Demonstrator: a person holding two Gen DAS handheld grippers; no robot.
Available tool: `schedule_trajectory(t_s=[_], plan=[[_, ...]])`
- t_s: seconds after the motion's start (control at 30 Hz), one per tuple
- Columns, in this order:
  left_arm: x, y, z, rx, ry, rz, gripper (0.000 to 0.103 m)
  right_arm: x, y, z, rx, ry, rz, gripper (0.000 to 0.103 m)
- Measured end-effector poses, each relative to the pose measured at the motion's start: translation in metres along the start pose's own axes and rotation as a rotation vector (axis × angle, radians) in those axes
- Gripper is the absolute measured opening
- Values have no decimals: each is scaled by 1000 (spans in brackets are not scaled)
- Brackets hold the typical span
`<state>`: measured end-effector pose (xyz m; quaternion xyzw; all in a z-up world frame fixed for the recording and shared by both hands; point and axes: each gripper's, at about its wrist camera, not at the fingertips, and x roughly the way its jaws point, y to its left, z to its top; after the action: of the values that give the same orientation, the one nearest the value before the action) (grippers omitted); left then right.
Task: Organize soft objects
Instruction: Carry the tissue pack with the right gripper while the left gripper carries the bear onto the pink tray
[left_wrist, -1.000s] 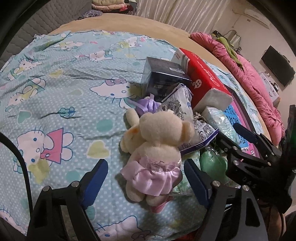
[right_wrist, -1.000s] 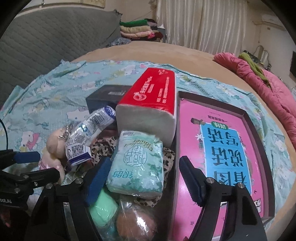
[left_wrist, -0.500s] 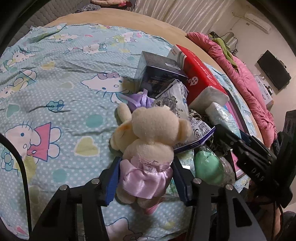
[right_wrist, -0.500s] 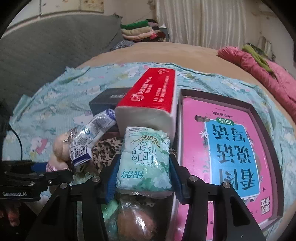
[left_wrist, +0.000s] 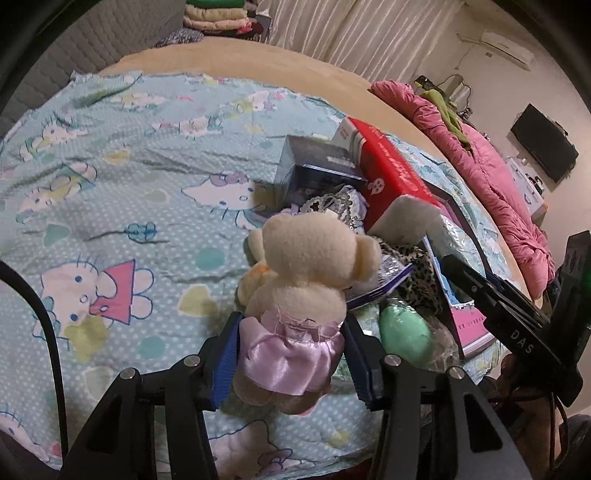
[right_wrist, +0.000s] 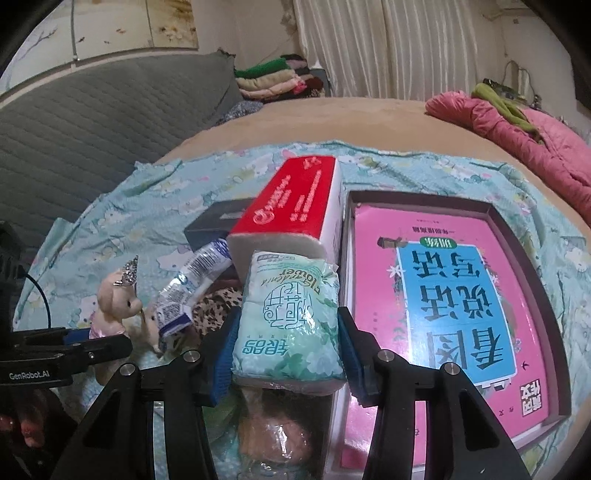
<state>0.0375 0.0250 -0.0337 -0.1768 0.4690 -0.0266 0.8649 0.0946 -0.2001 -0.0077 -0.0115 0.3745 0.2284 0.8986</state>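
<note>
Between the blue pads of the left tool (left_wrist: 291, 354), a cream plush bear in a lilac satin skirt (left_wrist: 303, 288) is clamped at the skirt. The right tool (right_wrist: 286, 350) grips a pale green floral tissue pack (right_wrist: 290, 317). At its twelve o'clock lies a red-and-white tissue brick (right_wrist: 295, 210); at two o'clock, a pink book in a dark tray (right_wrist: 454, 295). Both held things seem slightly lifted off the Hello Kitty bedsheet (left_wrist: 129, 192).

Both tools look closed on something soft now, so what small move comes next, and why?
Probably lift both straight up a little. The left tool pinches the plush bear at its lilac skirt, and the right tool squeezes the green tissue pack. The pile beside them, red tissue box and foil pouch, crowds both, so rising first should avoid dragging neighbours.
</note>
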Motion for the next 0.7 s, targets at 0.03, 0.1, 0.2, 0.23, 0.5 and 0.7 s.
schedule_trajectory(t_s=[0.03,0.1,0.2,0.23,0.5,0.7], plan=[[-4,-2,0,4,-9,0,52,-3,0,0,1,-10,-1,51],[-8,-6,0,14,-16,1,52,-9,1,0,1,-26,-4,51],[-13,-13,0,28,-22,1,52,-17,-1,2,9,-48,-11,51],[-15,-17,0,37,-26,6,52,-20,-3,3,12,-60,-13,51],[-25,-45,0,88,-37,16,52,-47,-18,7,45,-144,-45,51],[-26,-75,2,151,-38,8,52,-64,-35,10,87,-190,-80,51]])
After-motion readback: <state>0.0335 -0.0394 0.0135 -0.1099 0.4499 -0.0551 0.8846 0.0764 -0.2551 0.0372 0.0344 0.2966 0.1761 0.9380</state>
